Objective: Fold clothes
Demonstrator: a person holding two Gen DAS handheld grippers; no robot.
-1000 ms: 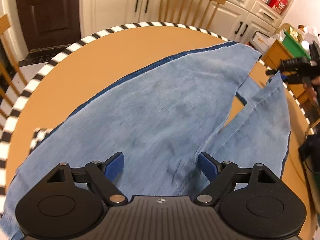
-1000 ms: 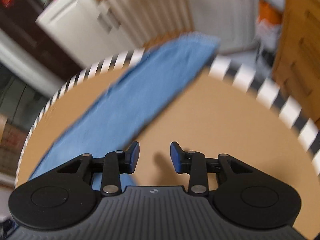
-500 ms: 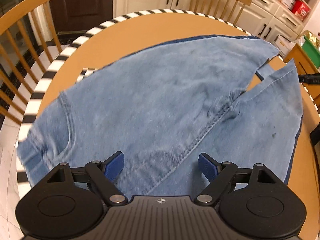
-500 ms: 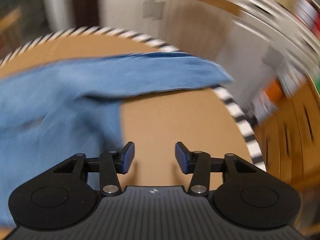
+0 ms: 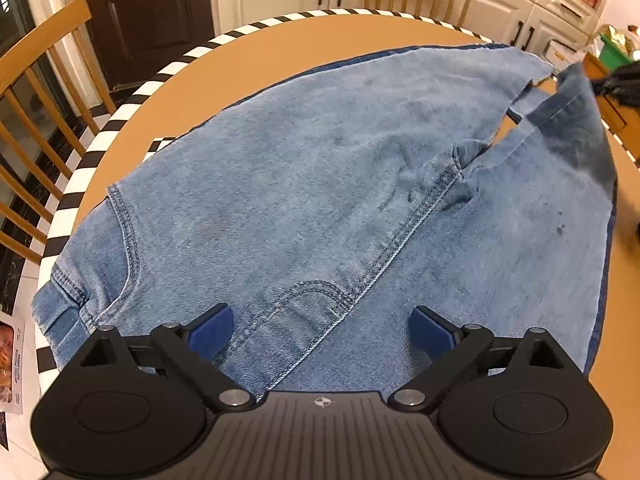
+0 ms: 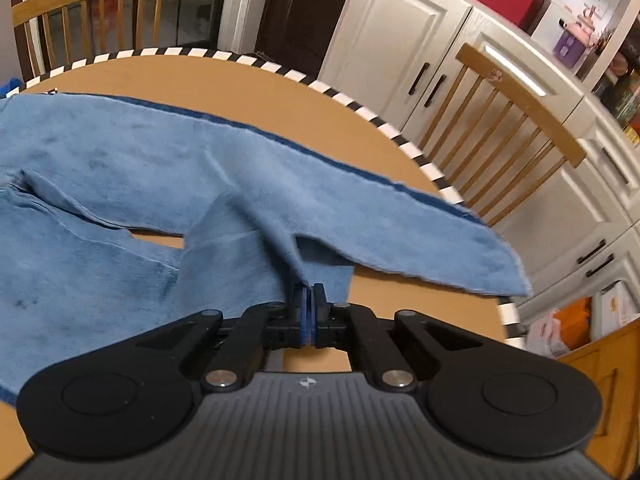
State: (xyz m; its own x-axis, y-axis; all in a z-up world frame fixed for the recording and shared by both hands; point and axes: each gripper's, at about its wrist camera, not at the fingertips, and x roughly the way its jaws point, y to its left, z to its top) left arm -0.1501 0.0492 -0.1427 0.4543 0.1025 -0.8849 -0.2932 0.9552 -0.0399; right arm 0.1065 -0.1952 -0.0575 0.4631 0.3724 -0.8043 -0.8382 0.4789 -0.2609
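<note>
Table [image 5: 280, 52]: round, striped rim; chairs around.
Jeans [image 5: 320, 208]: spread flat, inside out; waist near-left, legs run far-right, long axis diagonal.
Left gripper [image 5: 320, 328]: over waist and fly seam, jaws opening wide, nothing between pads, denim just beneath.
Right gripper [image 6: 308, 304]: at leg end, nearer the hems; jaws clenched on pinch of near leg's cloth, lifting it into a ridge. Far leg's hem overhangs rim.
</note>
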